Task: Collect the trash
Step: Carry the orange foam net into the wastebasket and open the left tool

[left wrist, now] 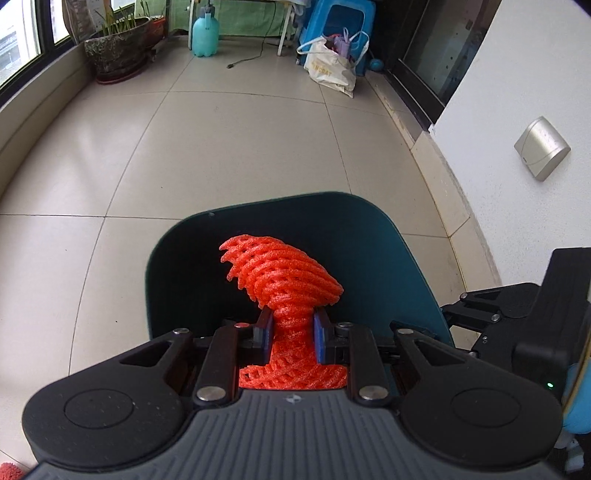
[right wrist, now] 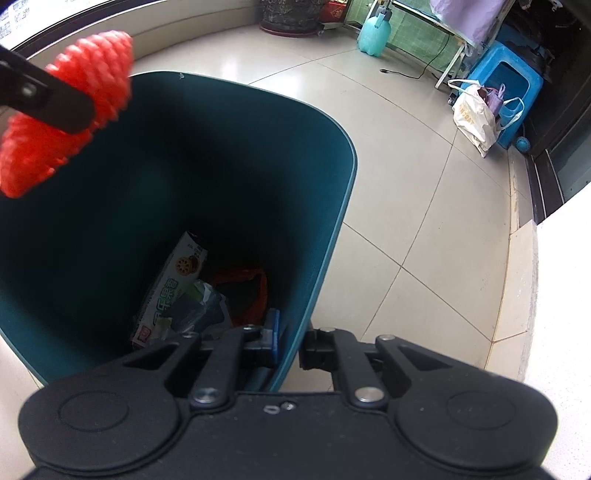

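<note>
The red foam net [left wrist: 284,280] is pinched at its middle by the left gripper [left wrist: 291,336]. The gripper is nearly closed, and the net is squashed thin between the 2 blue pads [left wrist: 320,338]. The net is held up over the open top of the dark green bin [right wrist: 343,177].

The bin is held by the right gripper [right wrist: 291,343]. Its jaws are shut tight on the near wall, with 1 finger inside the bin and 1 outside.

To do this step well, the net should be brought right over the dark middle of the bin before it is let go. From the right wrist view it looks close to the far left rim, so a drop here could land on the edge. The net is very light and springy. It may stick to a pad, so the jaws should be opened wide. The bin should be kept steady and not tipped.

Other trash is already at the bottom of the bin: a snack box [right wrist: 166,291] and some red wrapping [right wrist: 247,291].

Nothing is in the way above the bin. Farther off on the tiled floor [left wrist: 240,147], well apart from the bin, a plant pot [left wrist: 118,51], a pale blue spray bottle [left wrist: 205,33], a white bag [left wrist: 328,66] and a blue stool [right wrist: 506,85] can be seen.
</note>
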`<state>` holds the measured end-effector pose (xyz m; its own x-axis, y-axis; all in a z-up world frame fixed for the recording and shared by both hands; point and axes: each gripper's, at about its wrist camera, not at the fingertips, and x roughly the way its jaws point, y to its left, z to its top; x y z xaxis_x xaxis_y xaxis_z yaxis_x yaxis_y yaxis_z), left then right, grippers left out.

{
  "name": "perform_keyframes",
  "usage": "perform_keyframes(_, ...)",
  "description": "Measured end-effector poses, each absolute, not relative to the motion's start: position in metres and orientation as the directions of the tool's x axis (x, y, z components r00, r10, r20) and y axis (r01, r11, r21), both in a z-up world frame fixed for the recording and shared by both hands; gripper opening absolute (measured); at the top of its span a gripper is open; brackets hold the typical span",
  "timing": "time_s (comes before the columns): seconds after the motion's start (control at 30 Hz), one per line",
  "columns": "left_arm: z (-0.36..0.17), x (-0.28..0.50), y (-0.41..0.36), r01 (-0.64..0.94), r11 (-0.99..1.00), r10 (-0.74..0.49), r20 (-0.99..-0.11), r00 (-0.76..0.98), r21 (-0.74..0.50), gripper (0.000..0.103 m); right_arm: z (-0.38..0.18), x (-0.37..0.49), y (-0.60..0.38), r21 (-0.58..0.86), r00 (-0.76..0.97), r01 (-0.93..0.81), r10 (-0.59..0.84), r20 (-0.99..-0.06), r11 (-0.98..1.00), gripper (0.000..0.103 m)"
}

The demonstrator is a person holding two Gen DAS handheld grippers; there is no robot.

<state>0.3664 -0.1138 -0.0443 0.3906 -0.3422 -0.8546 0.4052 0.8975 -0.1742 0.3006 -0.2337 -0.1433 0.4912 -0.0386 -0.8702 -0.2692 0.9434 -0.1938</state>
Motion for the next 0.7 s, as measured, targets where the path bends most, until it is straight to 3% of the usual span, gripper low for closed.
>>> perform_keyframes(0.47, -0.120, 0.361, -0.154, 0.422, 0.898, -0.247, -0.937, 0.246, -0.126, 0.022, -0.129, 0.284, -0.241, -0.201, 0.524, -0.308, -0.010, -0.851, 0.930, 0.006)
perform_keyframes(0.7, -0.131, 0.370, -0.144, 0.384, 0.910, -0.256, -0.942, 0.218, -0.159, 0.036, -0.129, 0.283, -0.240, -0.204, 0.527, -0.309, -0.012, -0.850, 0.929, 0.006)
